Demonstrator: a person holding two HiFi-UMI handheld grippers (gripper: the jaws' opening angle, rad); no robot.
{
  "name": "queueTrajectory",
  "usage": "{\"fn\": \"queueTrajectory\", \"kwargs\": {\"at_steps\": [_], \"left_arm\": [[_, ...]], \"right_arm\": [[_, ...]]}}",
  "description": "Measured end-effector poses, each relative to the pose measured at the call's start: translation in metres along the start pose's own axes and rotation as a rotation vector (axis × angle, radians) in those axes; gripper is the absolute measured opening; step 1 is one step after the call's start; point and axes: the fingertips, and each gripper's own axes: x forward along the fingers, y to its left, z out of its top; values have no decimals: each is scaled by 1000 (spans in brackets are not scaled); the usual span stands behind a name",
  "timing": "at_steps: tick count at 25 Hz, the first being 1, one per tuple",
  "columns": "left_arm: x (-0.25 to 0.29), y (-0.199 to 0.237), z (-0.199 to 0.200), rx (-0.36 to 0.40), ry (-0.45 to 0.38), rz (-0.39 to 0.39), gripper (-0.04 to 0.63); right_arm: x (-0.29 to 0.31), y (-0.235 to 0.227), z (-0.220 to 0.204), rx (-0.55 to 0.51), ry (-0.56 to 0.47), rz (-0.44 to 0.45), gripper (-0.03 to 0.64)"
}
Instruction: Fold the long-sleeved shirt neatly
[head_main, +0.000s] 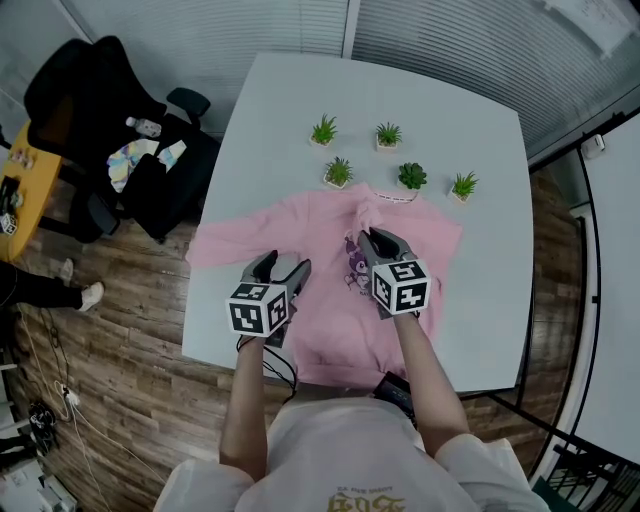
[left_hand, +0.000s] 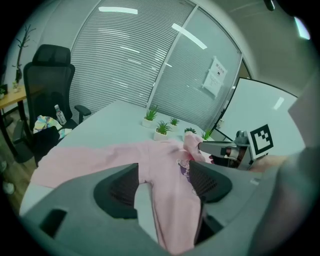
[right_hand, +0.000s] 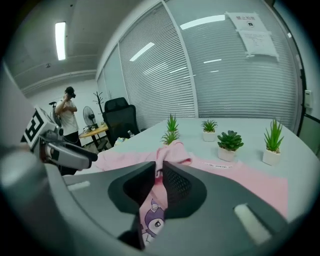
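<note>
Right gripper (head_main: 373, 240) is clamping a raised fold of the shirt (head_main: 325, 225); left gripper (head_main: 286, 266), at its 9 o'clock, is hovering, jaws apart, over fabric.

A pale desk (head_main: 280, 100) carries a pink long-sleeved shirt (head_main: 320, 310) spread print-up across its near half. One sleeve reaches the left edge and the hem lies at the near edge. Five small potted plants (head_main: 339, 172) stand just beyond the collar.

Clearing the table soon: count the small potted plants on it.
5. Back-left plant, back-right plant, then nearer the pink shirt: front-left plant, dark middle plant, right-end plant. All stand clear in the head view; none seems hidden.
</note>
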Motion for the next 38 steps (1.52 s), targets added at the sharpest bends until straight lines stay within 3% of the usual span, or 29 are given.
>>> {"fn": "queueTrajectory", "kwargs": {"at_steps": [1,3,5,15,23,27,31,38], "left_arm": [[0,1,-1,-2,3,-1,327],[0,1,-3,-6,5,-3,334],[-1,1,-3,-8,4,-6,336],[0,-5,4,-7,-23,-17,341],[-4,-19,13,-72,-84,-44,334],[-15,-22,19,-90,-120,-14,334],[-34,-31,23,-94,-165,38,334],[-58,-62,3,-100,-175,101,330]], "right_arm": [[4,6,-6,-32,15,17,67],[8,17,-19,-65,45,64,161],[6,25,-23,-57,51,94,193],[-27,21,-21,9,28,92,195],[-80,7,-6,80,-63,55,198],[-108,1,0,128,-114,40,198],[-129,8,-1,117,-119,94,198],[-160,11,-13,178,-146,169,198]]}}
